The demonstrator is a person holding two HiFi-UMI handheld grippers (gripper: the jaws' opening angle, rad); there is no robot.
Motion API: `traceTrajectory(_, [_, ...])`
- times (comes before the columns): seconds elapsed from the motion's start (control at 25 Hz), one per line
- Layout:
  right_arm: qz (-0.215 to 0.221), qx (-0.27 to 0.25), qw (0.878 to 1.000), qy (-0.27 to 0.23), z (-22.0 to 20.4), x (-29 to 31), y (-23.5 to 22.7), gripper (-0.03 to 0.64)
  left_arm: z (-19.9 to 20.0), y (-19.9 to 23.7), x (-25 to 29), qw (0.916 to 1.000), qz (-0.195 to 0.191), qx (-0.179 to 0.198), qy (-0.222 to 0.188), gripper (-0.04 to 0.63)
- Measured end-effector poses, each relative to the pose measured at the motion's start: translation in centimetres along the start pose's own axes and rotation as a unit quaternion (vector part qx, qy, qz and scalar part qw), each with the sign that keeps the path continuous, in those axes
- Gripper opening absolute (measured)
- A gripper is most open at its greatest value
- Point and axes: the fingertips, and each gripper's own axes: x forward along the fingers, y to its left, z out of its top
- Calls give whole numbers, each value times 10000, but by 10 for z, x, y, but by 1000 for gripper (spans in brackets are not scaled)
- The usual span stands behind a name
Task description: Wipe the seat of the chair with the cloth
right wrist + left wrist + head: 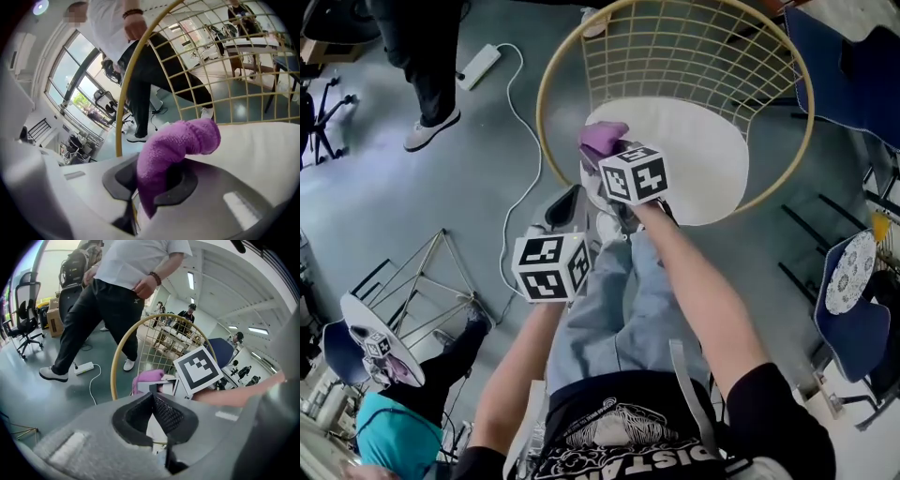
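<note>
Near: your left gripper (152,397) hangs with jaws together, holding nothing | Middle: your right gripper (149,185) clamps the purple cloth (180,140) at the white seat's (708,159) left edge | Far: the chair's gold wire back (694,47) rises.

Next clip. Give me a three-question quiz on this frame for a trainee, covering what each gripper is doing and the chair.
1. Multiple choice: what is the right gripper shut on?
A. a purple cloth
B. a yellow sponge
C. nothing
2. True or false: the left gripper holds nothing and is off to the side of the chair.
3. Fill in: the chair's round seat is ___ in colour.

Key: 1 A. 2 True: its jaws are together with nothing between them, and the head view shows it over the floor. 3 White.
</note>
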Motion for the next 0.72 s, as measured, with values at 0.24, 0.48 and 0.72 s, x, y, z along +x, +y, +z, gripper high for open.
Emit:
traceTrajectory(0.24, [177, 304, 9992, -162, 11, 6, -26, 60, -2, -8, 17, 9999, 111, 10, 86, -2])
traceTrajectory(0.48, [189, 473, 9983, -280, 28, 0, -51, 60, 3, -19, 30, 9997, 184, -44, 140, -2])
traceTrajectory(0.72, [18, 613, 9975, -362, 37, -15, -83, 60, 3, -37, 44, 9996, 176, -70, 203, -2])
